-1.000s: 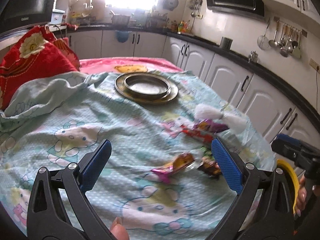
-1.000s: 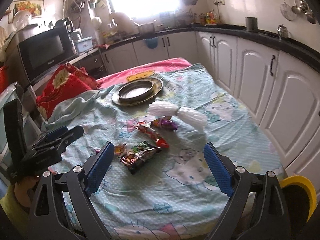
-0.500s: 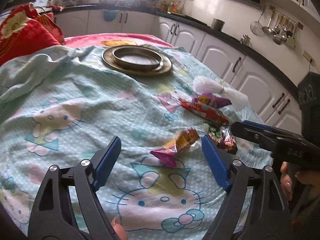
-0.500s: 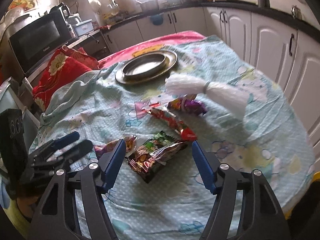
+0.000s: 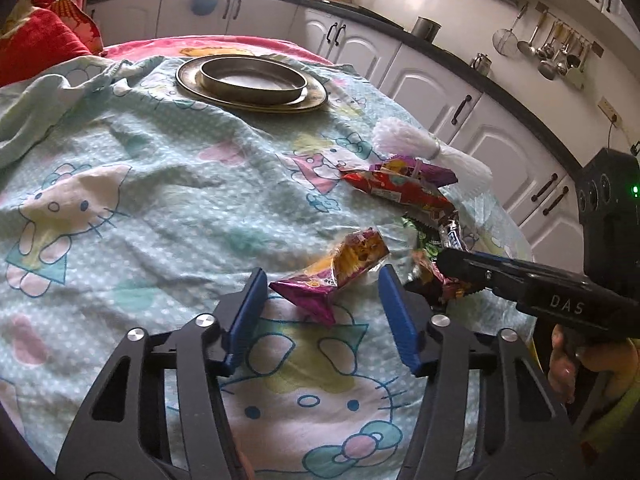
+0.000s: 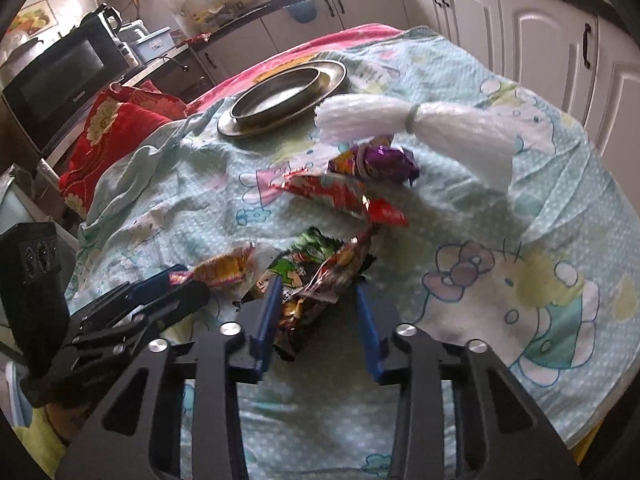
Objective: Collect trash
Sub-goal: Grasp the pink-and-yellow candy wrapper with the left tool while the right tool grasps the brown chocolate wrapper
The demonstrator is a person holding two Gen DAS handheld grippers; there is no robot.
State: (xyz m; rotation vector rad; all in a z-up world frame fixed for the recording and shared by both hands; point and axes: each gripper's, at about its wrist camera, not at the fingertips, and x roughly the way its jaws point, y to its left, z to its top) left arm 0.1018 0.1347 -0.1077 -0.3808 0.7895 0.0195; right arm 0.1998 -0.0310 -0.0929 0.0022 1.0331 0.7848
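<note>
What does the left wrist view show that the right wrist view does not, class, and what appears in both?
Only the left wrist view shows the metal utensils hanging on the wall rail and the steel cup on the counter. Only the right wrist view shows the black microwave oven. Both show the round brass plate with its steel dish, the white yarn tassel and the orange-and-pink snack wrapper.

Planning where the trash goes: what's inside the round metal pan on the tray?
The metal pan looks empty; its bare floor shows. The near wall hides a strip of the floor. It sits on a brass tray.
</note>
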